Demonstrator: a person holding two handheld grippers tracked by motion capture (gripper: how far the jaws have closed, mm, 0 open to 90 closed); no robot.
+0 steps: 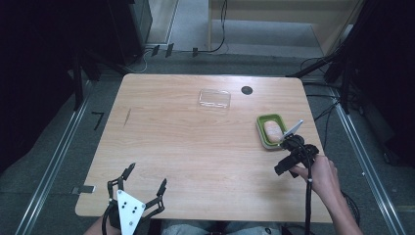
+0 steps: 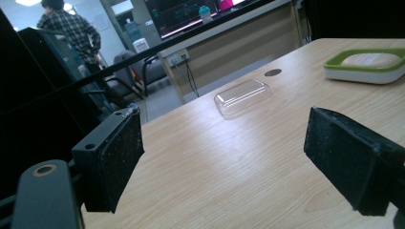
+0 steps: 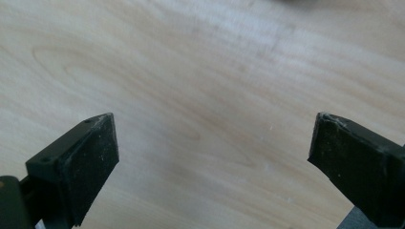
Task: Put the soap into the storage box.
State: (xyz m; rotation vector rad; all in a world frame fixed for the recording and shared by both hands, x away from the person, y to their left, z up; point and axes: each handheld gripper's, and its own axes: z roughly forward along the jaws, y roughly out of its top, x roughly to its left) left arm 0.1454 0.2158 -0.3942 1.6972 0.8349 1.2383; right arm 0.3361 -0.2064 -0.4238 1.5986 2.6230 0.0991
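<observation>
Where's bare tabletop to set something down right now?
Most of the table is bare: the whole left half, and the middle strip between the clear lid and the near edge. The far right is crowded: the green soap dish with the right hand-held gripper just beside it. The left hand-held gripper hovers over the near-left edge.
</observation>
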